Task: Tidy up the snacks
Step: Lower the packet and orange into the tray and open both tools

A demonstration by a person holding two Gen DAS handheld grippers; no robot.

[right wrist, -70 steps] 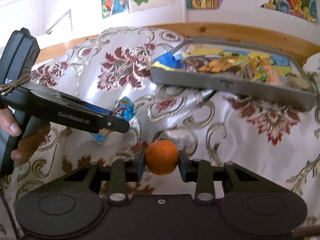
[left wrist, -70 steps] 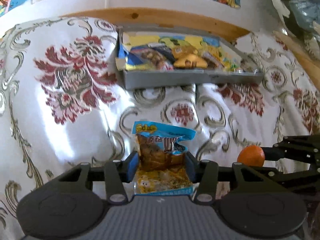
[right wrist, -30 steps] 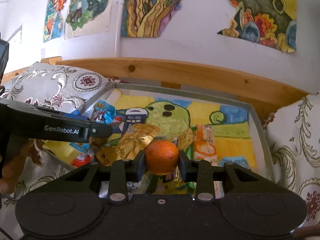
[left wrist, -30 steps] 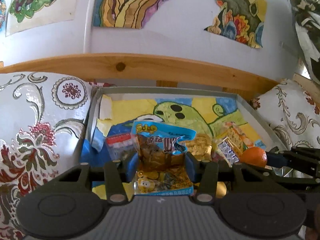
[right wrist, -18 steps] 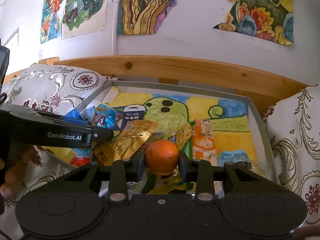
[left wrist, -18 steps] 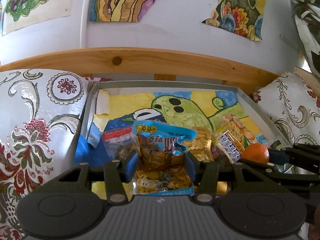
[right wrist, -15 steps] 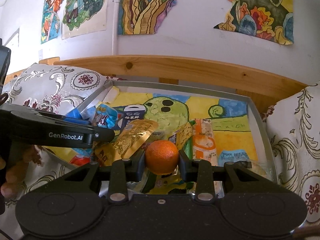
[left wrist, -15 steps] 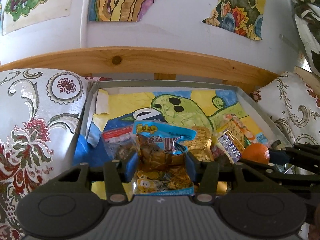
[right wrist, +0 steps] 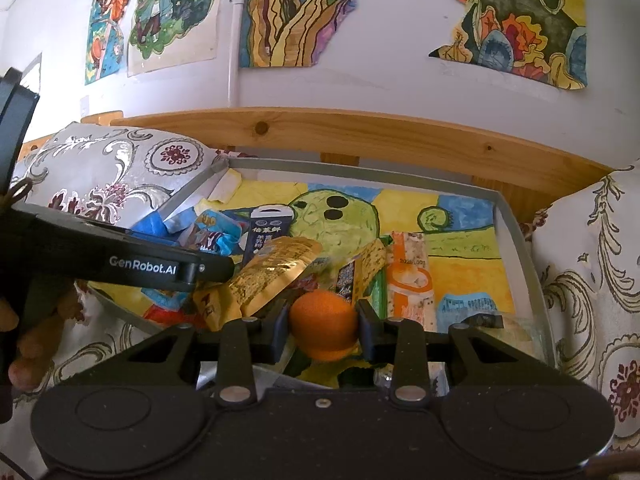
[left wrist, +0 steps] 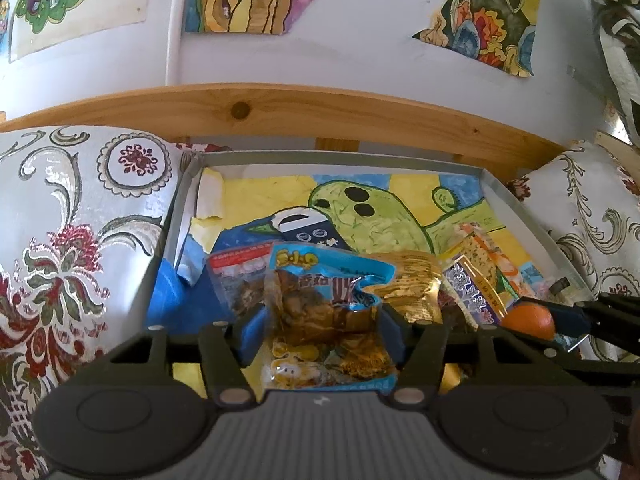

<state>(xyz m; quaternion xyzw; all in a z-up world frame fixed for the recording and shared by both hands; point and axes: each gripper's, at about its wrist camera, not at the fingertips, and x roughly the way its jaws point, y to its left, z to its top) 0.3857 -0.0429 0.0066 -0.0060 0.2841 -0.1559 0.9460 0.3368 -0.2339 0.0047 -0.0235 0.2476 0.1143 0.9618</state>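
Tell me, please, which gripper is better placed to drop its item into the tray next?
Probably the right gripper: its orange hangs over a gap among the packets in the tray.

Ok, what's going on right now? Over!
Left gripper shut on blue snack packet. Right gripper shut on orange. Both over grey tray, crowded with packets.

Floral-cloth bed [left wrist: 72,248]; grey tray [left wrist: 532,224] on it
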